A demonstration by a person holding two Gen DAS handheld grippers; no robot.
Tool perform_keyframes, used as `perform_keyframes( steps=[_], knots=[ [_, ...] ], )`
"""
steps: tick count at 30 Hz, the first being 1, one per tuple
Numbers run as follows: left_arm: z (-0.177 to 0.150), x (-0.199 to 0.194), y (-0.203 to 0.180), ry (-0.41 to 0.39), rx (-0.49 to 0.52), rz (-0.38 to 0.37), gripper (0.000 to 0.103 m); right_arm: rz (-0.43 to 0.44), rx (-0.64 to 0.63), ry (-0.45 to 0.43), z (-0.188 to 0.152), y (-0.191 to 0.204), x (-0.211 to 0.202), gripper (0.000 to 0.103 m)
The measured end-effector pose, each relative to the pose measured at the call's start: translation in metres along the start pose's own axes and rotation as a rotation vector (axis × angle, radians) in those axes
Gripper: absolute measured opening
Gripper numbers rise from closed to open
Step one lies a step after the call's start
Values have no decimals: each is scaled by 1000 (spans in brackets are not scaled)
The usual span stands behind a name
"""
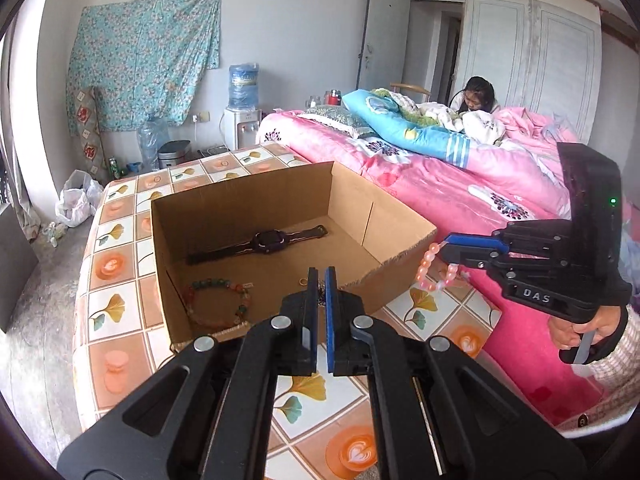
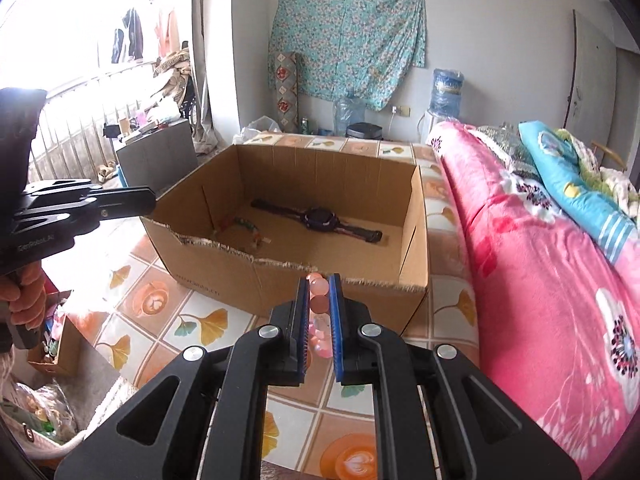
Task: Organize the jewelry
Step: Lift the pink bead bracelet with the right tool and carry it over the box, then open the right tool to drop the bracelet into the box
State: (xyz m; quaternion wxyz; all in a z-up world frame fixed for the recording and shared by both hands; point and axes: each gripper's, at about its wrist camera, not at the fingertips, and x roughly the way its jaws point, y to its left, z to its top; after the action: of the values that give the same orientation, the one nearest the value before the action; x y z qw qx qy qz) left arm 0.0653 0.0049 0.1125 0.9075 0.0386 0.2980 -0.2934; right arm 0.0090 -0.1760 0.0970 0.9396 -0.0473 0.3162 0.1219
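An open cardboard box [image 1: 352, 196] [image 2: 280, 284] stands on the table. Inside lie a dark wristwatch [image 1: 266, 240] [image 2: 320, 218], a green and red bead bracelet [image 1: 220, 300] [image 2: 248, 228] and a small gold ring [image 1: 303, 281]. My right gripper [image 1: 443, 247] [image 2: 319, 280] is shut on a pink bead bracelet [image 1: 424, 270] [image 2: 320, 300], which dangles just outside the box's torn near rim. My left gripper [image 1: 321, 271] [image 2: 150, 200] hovers over the box's other side with its pads together. A thin dark chain [image 1: 321, 295] shows in their gap; I cannot tell whether it is pinched.
The table [image 1: 120, 264] [image 2: 168, 320] wears an orange tile-patterned cloth. A bed with a pink quilt [image 1: 460, 184] [image 2: 540, 260] runs along it, with a person [image 1: 478, 96] seated behind. A small box of clutter [image 2: 52, 340] sits on the floor. A water dispenser [image 1: 243, 120] stands by the wall.
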Motion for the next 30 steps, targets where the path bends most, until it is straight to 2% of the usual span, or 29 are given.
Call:
perform_keyframes(
  steps=[3,6,11,16,18,20,22,23,24,30],
  knots=[
    [27,23,22,74,-45,-47,2,11,-24,-36,30,-8,-4,10],
    [51,60,45,186,-117,-96,2,52,-30,-16,60,-17,11,10],
    [69,134,61,395,-152,-161,2,106,-50,143,94,-27,80,10],
    [64,191,67,559,-180,-165,2,94,-115,301,100,-25,152,10],
    [62,210,67,609,-184,-173,3,115,-113,355,100,-27,174,10],
    [60,223,68,652,-192,-158,3,125,-103,413,98,-31,193,10],
    [57,233,68,678,-186,-131,16,144,-97,461,95,-35,207,11],
    [56,235,68,685,-187,-120,32,130,-95,465,93,-38,210,11],
    [55,237,69,690,-184,-112,38,112,-101,468,92,-40,211,11],
    [56,233,70,683,-205,-115,38,103,-61,400,96,-57,189,11]
  ],
)
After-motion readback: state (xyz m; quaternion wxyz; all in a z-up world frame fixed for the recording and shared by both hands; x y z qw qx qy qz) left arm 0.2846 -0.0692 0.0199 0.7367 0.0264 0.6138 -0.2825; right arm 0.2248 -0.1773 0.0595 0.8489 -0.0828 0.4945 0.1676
